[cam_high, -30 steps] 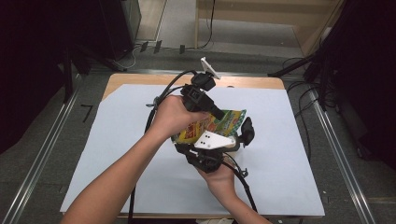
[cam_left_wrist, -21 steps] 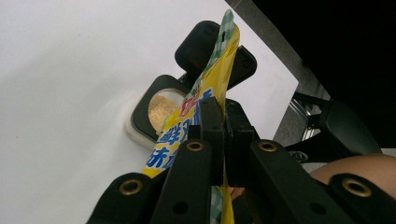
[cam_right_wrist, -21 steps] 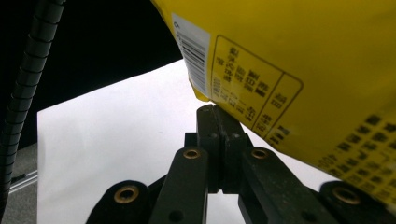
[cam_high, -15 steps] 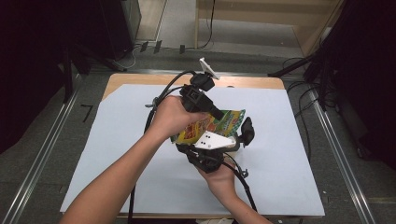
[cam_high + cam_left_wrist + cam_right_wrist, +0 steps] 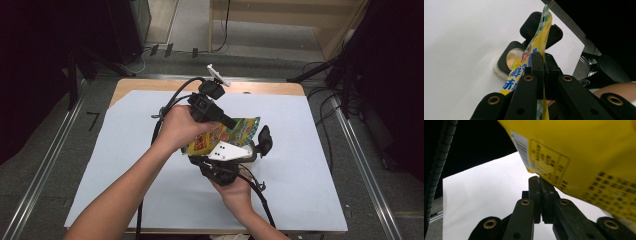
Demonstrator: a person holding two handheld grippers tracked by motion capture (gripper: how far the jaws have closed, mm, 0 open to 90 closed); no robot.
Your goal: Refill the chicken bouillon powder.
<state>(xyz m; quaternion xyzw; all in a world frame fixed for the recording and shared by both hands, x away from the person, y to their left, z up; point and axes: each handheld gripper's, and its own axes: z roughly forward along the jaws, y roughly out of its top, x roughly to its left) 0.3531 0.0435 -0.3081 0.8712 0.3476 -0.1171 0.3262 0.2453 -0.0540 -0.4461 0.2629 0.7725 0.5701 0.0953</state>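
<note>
A yellow and green snack packet (image 5: 235, 131) is held above the white sheet between both grippers. My left gripper (image 5: 231, 122) comes in from the left, with a hand wrapped around its body. In the left gripper view its jaws (image 5: 543, 60) are shut on the packet (image 5: 541, 37), which stands on edge between the pads. My right gripper (image 5: 539, 181) rises from below with its grey plate (image 5: 227, 150) on top. Its jaws are shut, pinching the lower edge of the packet (image 5: 584, 152) at their tips.
A white sheet (image 5: 310, 150) covers the wooden table (image 5: 270, 87). Black cables (image 5: 170, 102) trail from the grippers over the table's far left. Behind the packet, a black rounded thing with a tan round window (image 5: 511, 58) lies on the sheet. Metal rails (image 5: 45, 160) flank the table.
</note>
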